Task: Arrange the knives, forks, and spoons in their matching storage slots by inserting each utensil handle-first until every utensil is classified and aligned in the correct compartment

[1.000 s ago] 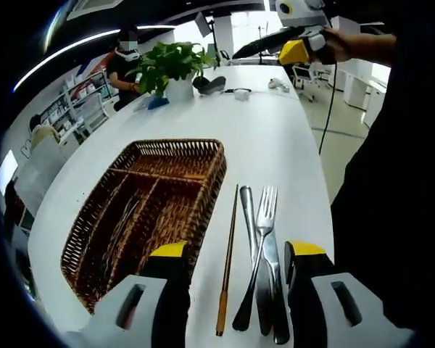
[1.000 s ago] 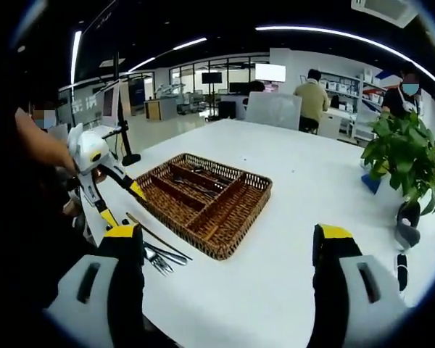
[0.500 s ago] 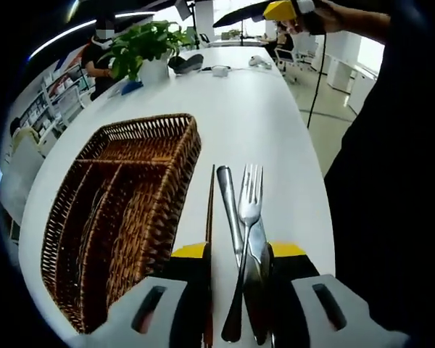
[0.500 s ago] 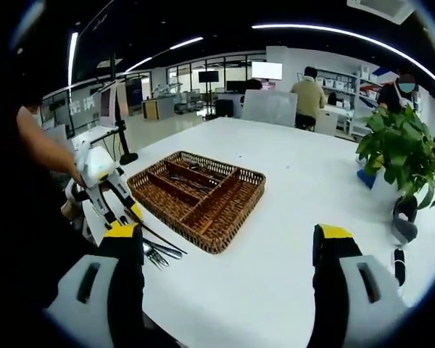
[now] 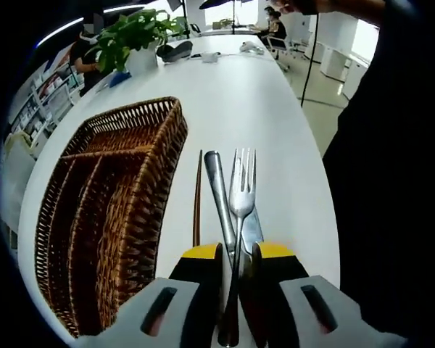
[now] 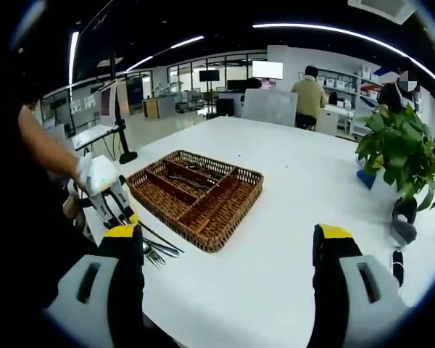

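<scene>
Here, in your left gripper view, the brown woven wicker tray [image 5: 109, 196] with long divided compartments lies at the left on the white table [image 5: 268, 109]. Just right of it lies a thin dark wooden chopstick [image 5: 197, 199], then a steel spoon handle [image 5: 219, 194], then a silver fork [image 5: 241, 196], tines pointing away from you. Your left gripper [image 5: 236, 255] has its yellow-tipped jaws closed in on the fork's handle. A green potted plant [image 5: 134, 40] stands far down the table.

In your right gripper view, the same tray [image 6: 196, 197] sits left of centre, and your right gripper [image 6: 228, 243] hangs above the table with its jaws wide apart, gripping nothing.
</scene>
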A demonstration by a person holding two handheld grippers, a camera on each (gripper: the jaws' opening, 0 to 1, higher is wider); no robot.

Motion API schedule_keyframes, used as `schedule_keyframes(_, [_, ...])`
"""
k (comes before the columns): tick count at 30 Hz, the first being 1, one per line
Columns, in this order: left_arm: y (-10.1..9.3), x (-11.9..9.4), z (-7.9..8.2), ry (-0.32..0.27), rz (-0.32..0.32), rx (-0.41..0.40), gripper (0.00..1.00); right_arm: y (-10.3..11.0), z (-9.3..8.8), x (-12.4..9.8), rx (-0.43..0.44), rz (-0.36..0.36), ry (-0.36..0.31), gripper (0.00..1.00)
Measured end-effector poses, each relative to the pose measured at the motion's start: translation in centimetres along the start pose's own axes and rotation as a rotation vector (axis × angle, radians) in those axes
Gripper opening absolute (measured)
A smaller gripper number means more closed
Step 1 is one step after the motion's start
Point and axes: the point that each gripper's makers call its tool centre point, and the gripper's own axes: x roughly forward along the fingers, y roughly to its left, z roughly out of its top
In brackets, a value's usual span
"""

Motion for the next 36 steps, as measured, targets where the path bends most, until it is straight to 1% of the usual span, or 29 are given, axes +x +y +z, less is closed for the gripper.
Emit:
schedule_keyframes(7, [0.2, 0.3, 0.1, 0.001, 0.004, 0.007, 0.08, 1.0, 0.5, 0.5, -0.025, 0.043, -0.002, 1.00])
schedule_keyframes(8, [0.2, 0.3, 0.2, 0.003, 0.006, 0.019, 0.07, 1.2, 0.5, 0.6, -0.038, 0.052, 0.002, 1.00])
schedule_keyframes(9, [0.2, 0.3, 0.2, 0.016, 0.017, 0.049, 0.06, 1.3, 0.6, 0.6, -0.048, 0.055, 0.006, 1.00])
schedule_keyframes(13, [0.0, 0.5, 0.3, 0.020, 0.013, 0.080, 0.04, 1.6, 0.7, 0.8, -0.074, 0.061, 0.012, 1.00])
schedule_keyframes(22, [-0.5, 0.5, 0.7, 0.021, 0.005, 0.116, 0.04, 2.0, 1.2, 0.9, -0.079, 0.068, 0.004, 1.00])
schedule_keyframes(24, [-0.4, 0.5, 0.7, 0.016, 0.009, 0.108, 0.04, 2.1, 1.2, 0.9, -0.077, 0.069, 0.003, 1.00])
schedule_keyframes(25, [-0.1, 0.5, 0.8, 0.011, 0.027, 0.091, 0.03, 2.1, 1.2, 0.9, -0.077, 0.069, 0.003, 1.00])
schedule_keyframes(26, [0.0, 0.5, 0.8, 0.013, 0.028, 0.058, 0.03, 2.1, 1.2, 0.9, -0.077, 0.069, 0.003, 1.00])
schedule_keyframes(27, [0.1, 0.6, 0.9, 0.008, 0.027, 0.049, 0.03, 2.1, 1.2, 0.8, -0.079, 0.068, 0.004, 1.00])
schedule_keyframes(32, [0.1, 0.6, 0.9, 0.017, 0.034, 0.026, 0.02, 2.4, 1.2, 0.7, -0.079, 0.069, 0.002, 1.00])
schedule_keyframes(36, [0.2, 0.0, 1.5, 0.000, 0.034, 0.011, 0.02, 2.5, 1.2, 0.7, -0.081, 0.070, 0.000, 1.00])
